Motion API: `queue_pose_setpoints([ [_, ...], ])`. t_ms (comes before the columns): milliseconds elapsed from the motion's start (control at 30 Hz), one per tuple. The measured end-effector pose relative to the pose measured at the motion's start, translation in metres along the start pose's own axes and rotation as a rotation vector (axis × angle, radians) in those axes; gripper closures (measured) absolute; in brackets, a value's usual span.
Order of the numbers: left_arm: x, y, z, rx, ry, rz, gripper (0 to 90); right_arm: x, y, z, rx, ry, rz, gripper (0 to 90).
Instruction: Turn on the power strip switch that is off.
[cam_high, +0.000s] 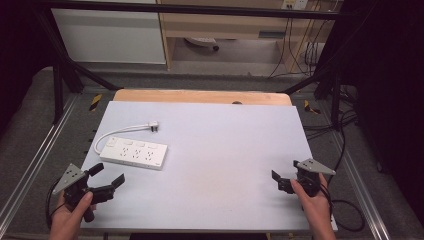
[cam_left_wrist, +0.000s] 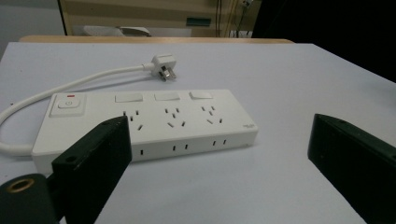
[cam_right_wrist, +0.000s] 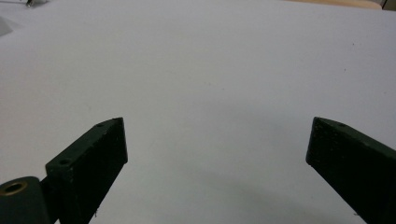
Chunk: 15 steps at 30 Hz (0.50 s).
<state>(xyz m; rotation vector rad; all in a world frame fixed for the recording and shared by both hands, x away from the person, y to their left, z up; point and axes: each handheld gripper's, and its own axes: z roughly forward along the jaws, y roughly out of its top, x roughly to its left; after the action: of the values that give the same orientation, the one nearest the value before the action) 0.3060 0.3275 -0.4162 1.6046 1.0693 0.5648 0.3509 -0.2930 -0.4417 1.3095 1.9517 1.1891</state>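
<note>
High view gives me the whole table (cam_high: 210, 150): my left gripper (cam_high: 107, 179) sits at the near left corner, my right gripper (cam_high: 278, 181) at the near right, both with jaws spread and empty. Left gripper view adds detail: the white power strip (cam_left_wrist: 149, 123) lies flat just ahead, three socket groups, a switch at one end, its cord looping to the plug (cam_left_wrist: 163, 65) behind. Right gripper view faces bare tabletop.
</note>
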Motion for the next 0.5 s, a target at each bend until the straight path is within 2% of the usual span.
queue_pose_setpoints([
  [167,-0.002,0.000,0.001,0.009,-0.005,0.003,6.3,0.005,0.002,-0.002,-0.040,-0.001,-0.025,6.0],
  [333,-0.001,-0.001,0.001,0.014,0.003,0.007,6.3,0.009,0.004,-0.004,-0.058,0.003,-0.032,5.7],
  [367,0.000,-0.001,0.001,0.009,0.005,-0.002,6.5,0.010,0.005,-0.005,-0.072,0.023,-0.038,6.8],
  [500,-0.002,-0.001,0.001,0.014,0.006,0.003,7.3,0.016,0.007,-0.006,-0.087,0.037,-0.058,6.3],
])
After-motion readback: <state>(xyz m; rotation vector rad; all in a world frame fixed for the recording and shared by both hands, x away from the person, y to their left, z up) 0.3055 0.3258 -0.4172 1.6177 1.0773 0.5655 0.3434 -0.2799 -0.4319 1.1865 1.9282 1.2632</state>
